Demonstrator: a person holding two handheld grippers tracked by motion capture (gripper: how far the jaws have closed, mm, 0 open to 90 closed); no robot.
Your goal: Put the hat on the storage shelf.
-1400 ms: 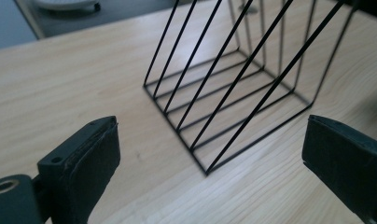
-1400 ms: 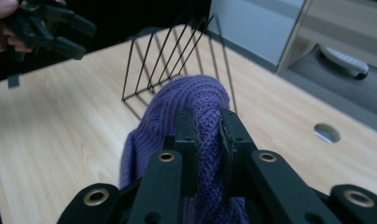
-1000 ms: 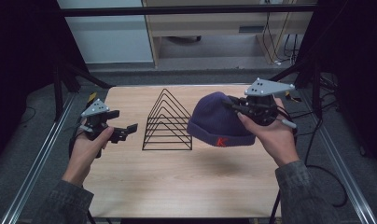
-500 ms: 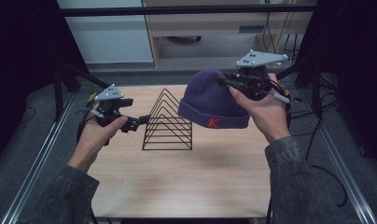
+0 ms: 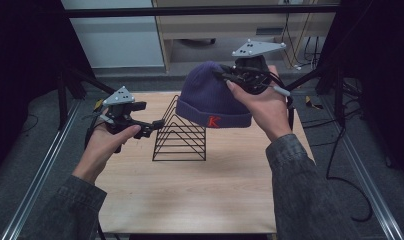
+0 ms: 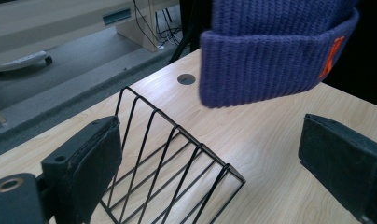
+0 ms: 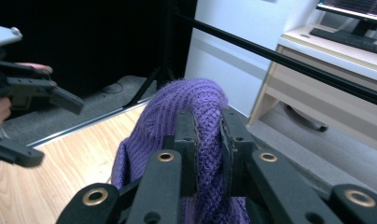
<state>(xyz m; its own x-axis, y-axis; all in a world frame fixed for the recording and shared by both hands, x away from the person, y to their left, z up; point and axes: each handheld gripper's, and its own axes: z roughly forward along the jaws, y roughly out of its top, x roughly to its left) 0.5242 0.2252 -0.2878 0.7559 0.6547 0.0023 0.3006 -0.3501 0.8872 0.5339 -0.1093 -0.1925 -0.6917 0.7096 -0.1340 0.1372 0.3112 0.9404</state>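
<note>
At the near edge of the high view, two grey-sleeved forearms are seen coming in over the wooden table [image 5: 200, 200]. The left gripper [image 5: 157, 124] is held low at the left of the table, just beside the near-left corner of the black wire rack [image 5: 182, 137]. Its jaws are spread wide with nothing between them, which is made plain in the left gripper view, where bare tabletop and the rack's triangular wires [image 6: 177, 158] are seen in the gap. A small round grommet [image 6: 186, 79] set into the tabletop is also picked out in that view.

Farther off and higher, the purple beanie [image 5: 210, 97] is held clear of the table, above the rack's far right part. It is gripped by the right gripper [image 5: 224, 75] at its crown, on the far right side. The grip itself is hidden by the hand in the high view, but in the right gripper view a fold of the knit [image 7: 207, 135] is seen pinched tight between the two nearly closed jaws. The left gripper [image 7: 42, 126] is also caught farther off at the left of that view.

The beanie is ribbed knit with a thick turned-up cuff, opening downward and tilted. An orange letter K [image 5: 214, 121] is borne on the cuff, seen edge-on in the left gripper view [image 6: 335, 53].
</note>
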